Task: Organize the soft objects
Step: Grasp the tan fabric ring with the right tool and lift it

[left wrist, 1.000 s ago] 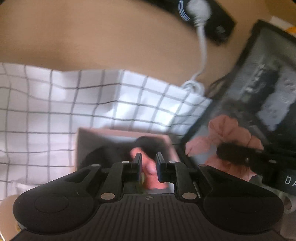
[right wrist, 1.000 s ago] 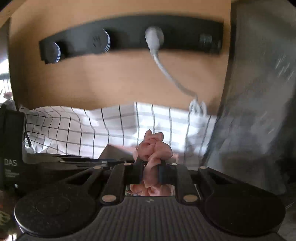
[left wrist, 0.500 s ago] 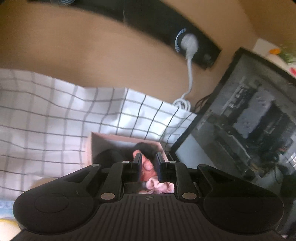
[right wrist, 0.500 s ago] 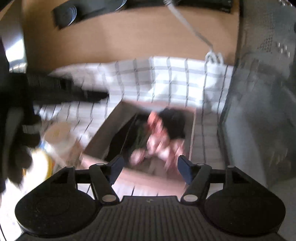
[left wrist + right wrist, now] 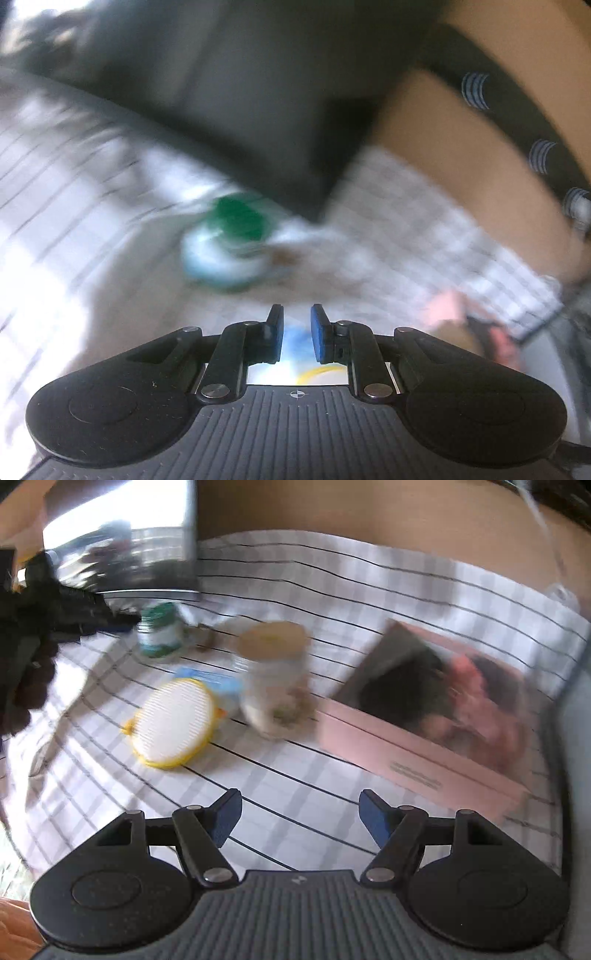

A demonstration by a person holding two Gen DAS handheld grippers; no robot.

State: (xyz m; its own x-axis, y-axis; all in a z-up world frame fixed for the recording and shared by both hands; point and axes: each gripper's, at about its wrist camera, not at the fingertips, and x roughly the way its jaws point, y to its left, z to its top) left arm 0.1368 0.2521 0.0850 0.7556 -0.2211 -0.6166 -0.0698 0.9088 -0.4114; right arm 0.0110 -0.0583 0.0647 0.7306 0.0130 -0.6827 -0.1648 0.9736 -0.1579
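Released a second ago, the pink scrunchie [image 5: 476, 694] now lies inside the pink box [image 5: 417, 760]. Right gripper [image 5: 299, 812], just opened, hangs spread and empty near that box; left of the box stands a jar [image 5: 275, 679]. Left gripper [image 5: 297, 332] is nearly pressed together, empty.

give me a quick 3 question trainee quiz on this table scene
1. True or false: the right gripper holds a scrunchie.
2. What lies in the pink box? A) soft pink and dark items B) jars C) nothing
3. What colour is the rim of the round white pad beside the jar?

Key: 1 false, its jaws are open and empty; 2 A; 3 yellow.
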